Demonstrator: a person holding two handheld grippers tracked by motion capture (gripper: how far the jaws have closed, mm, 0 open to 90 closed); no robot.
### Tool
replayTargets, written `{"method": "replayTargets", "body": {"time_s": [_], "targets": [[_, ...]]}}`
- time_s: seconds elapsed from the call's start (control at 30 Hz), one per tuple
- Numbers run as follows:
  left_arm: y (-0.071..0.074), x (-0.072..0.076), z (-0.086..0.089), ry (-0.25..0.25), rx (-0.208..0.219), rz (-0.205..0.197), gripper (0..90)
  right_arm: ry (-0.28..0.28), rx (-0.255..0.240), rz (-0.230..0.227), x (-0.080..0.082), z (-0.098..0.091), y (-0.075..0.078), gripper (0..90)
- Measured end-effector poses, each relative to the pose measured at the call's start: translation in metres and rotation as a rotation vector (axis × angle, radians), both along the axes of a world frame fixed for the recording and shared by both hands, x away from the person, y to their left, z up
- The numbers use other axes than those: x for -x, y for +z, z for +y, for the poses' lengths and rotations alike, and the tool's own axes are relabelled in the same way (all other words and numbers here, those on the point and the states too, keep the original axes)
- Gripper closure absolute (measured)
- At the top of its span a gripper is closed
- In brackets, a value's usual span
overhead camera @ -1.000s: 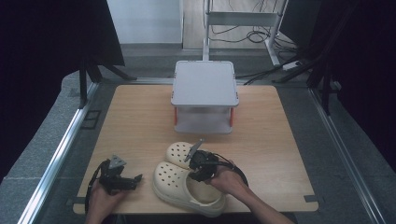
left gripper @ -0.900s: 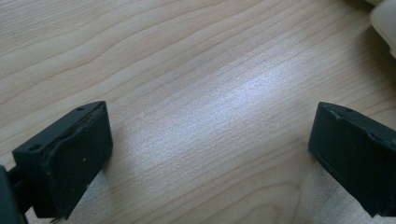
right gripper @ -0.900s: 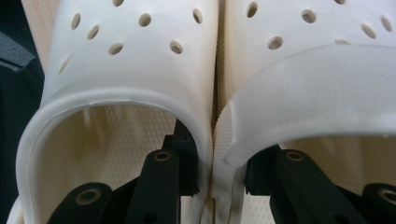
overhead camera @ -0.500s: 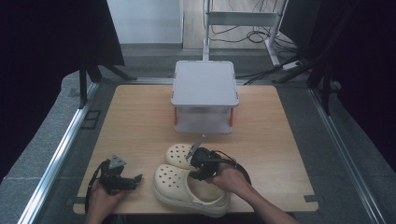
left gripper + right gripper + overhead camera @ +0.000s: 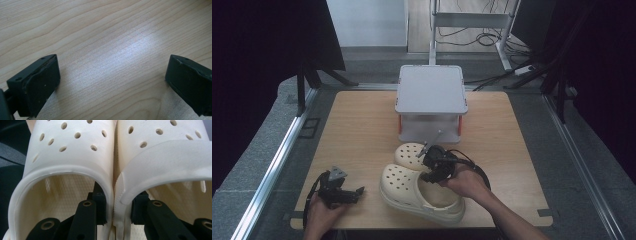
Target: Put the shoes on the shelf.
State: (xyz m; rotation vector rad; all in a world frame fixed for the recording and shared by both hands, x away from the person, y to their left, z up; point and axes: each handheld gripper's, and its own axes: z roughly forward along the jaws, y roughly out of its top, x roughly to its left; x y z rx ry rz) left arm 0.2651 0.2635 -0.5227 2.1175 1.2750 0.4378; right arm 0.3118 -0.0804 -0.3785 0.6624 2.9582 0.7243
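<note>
Two cream perforated clogs lie side by side near the table's front edge, the nearer clog (image 5: 412, 192) large and the farther clog (image 5: 408, 154) partly behind the gripper. My right gripper (image 5: 432, 167) reaches into their heel openings. In the right gripper view one jaw sits inside the left clog (image 5: 70, 157) and the other inside the right clog (image 5: 170, 152), so the right gripper (image 5: 116, 212) is shut on the two adjoining walls. My left gripper (image 5: 356, 193) rests at the front left, and the left gripper (image 5: 112, 82) stands open over bare wood.
A grey-topped box (image 5: 431, 90) with orange corner posts stands at the middle back of the wooden table (image 5: 357, 130). Metal rails run along both table sides. A stand and cables lie on the floor beyond.
My right hand has risen a little with the clogs pinched in its jaws, and the nearer clog's heel end has tipped up. The left hand has stayed put.
</note>
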Motion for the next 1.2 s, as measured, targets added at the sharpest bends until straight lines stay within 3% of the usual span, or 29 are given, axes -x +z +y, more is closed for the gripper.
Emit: {"method": "replayTargets", "body": {"time_s": [0.4,0.77,1.2], "targets": [[0.000,0.000,0.000,-0.001,-0.001,0.000,0.0,-0.069,-0.005,-0.013,-0.013,-0.011,0.044,71.6],[0.000,0.000,0.000,0.000,0.000,-0.001,0.0,-0.170,-0.020,-0.010,-0.029,-0.017,0.087,71.5],[0.000,0.000,0.000,-0.004,0.000,0.003,0.0,-0.306,-0.028,-0.049,-0.068,-0.021,0.127,71.6]]}}
